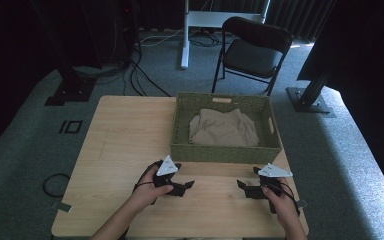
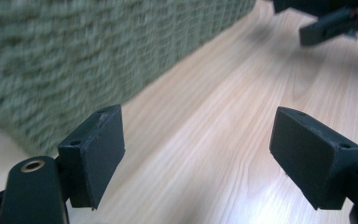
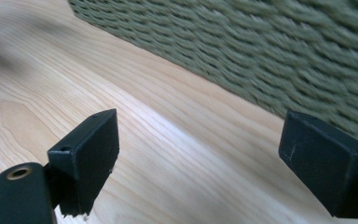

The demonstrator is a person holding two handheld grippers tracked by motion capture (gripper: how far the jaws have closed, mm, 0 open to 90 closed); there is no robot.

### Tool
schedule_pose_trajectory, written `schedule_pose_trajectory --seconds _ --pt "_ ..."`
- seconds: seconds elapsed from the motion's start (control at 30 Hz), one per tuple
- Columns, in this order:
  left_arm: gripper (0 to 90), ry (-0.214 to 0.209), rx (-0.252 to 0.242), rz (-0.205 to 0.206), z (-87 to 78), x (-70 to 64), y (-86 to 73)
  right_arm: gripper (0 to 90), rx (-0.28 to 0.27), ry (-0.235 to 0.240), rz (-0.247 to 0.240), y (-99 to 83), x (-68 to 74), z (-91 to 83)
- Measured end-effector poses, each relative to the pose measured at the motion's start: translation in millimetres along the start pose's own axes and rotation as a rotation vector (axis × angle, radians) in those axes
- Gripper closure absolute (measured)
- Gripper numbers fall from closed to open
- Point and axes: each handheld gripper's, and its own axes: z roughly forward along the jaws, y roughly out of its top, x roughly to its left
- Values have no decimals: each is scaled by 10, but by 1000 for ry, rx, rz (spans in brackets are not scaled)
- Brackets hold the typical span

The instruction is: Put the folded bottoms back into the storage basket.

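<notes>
Beige cloth (image 1: 223, 129) lies crumpled inside the green woven basket (image 1: 225, 153), which stands at the far edge of the wooden table (image 1: 120, 145), toward its right side. Both grippers rest low over the table near its front edge, just in front of the basket's near wall and apart from it. The left gripper (image 2: 196, 154) points to the right along that wall, its jaws spread wide with nothing between them. The right gripper (image 3: 198, 158) points left toward the other one, jaws likewise released and empty. A folding chair (image 1: 252, 50) stands on the carpet beyond the table.
</notes>
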Motion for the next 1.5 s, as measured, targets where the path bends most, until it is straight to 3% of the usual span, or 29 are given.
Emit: schedule_pose_trajectory --seconds 0.23,0.67,0.83,1.0,1.13,1.23,1.3,1.37,1.5 --pt "188 23 4 -41 -101 77 -192 119 29 -37 19 -135 -54 -75" --pt "188 137 17 -150 -403 295 -484 119 62 -99 57 -343 -105 -143" --pt "188 171 22 -184 -468 342 -592 119 73 -133 68 -356 -127 -154" --pt "188 215 28 -205 -531 384 -647 120 146 -181 57 -353 -97 -107" --pt "188 246 47 -218 -559 384 -673 120 149 -183 81 -350 -98 -97" --pt "188 291 97 -226 -568 386 -688 120 148 -190 88 -351 -95 -96" --pt "189 338 124 -266 -584 401 -709 120 148 -190 89 -351 -95 -96" --pt "189 389 118 -304 -608 421 -723 120 148 -190 89 -351 -95 -96" --pt "188 469 135 -323 -629 446 -736 119 147 -190 89 -351 -95 -96"
